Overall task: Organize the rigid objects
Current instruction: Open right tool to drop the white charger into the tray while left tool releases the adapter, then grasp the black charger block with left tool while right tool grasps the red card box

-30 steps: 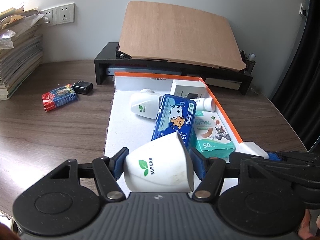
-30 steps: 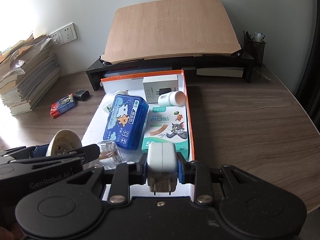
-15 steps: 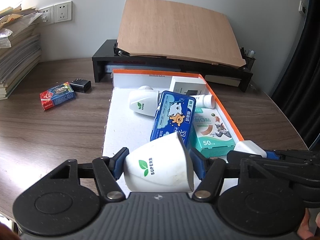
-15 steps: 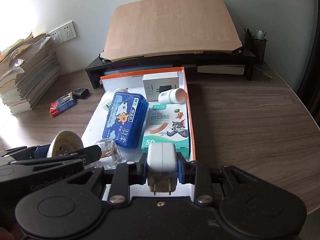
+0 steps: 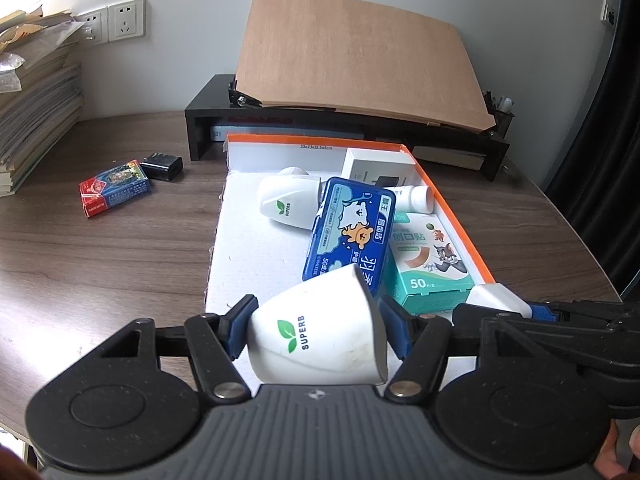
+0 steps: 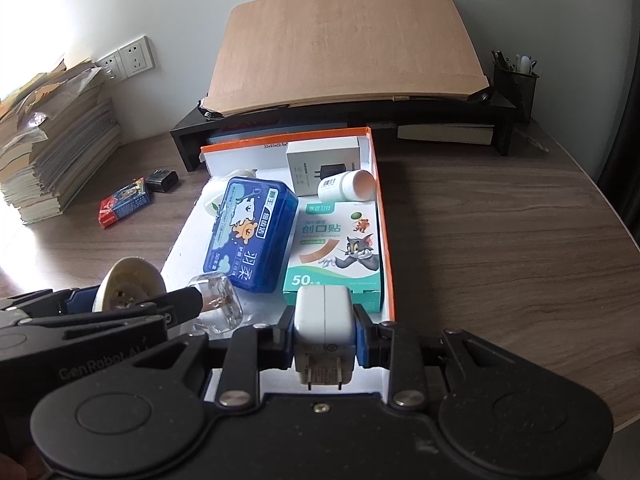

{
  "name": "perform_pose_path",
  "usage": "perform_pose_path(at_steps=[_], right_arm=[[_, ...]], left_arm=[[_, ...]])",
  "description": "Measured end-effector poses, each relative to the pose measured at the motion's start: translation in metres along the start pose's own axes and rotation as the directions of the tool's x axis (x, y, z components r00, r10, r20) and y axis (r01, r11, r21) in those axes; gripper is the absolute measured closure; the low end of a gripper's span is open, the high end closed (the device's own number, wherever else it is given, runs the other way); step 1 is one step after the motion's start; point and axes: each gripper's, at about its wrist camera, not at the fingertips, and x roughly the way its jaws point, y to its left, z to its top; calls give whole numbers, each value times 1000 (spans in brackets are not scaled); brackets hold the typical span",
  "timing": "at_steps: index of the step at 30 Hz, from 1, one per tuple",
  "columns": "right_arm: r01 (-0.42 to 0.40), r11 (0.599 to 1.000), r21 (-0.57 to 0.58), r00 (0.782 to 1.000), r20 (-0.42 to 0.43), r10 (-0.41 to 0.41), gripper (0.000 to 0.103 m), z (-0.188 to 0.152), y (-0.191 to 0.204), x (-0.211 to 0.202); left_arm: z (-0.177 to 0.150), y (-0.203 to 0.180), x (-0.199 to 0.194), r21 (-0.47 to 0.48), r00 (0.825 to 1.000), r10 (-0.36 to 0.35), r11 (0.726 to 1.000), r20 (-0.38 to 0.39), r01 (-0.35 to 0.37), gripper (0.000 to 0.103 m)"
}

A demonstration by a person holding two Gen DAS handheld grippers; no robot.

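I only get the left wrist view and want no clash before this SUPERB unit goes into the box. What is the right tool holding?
Observer: The right tool is shut on a white charger, with its prongs toward its own camera.
Operator: Where is that over the box?
Observer: At the near right corner of the orange-edged box, just this side of the plaster box.
Operator: Is anything hidden behind my unit?
Observer: A clear glass bottle sits beside the left tool. I cannot tell whether it is attached to the SUPERB unit.
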Motion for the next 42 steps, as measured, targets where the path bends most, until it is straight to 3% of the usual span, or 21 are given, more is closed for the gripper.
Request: perform_pose_path(at_steps=[22,29,36,42], right_arm=[[-8,1000,-5,1000,6,8,67,2,2,3],[9,1000,21,997,81,-11,50,7,-1,-8],[29,998,54,990,135,-36,49,11,-1,-19],[5,999,33,987,158,-10,44,15,20,-22]], left_arm=[[-1,2,7,-2,1000,-12,1000,-19,12,36],[2,7,3,-25,1000,-30,999,7,30,31],[8,23,-7,-71,999,-39,997,38,42,27],[19,48,-9,-95,999,-7,995,53,12,23]])
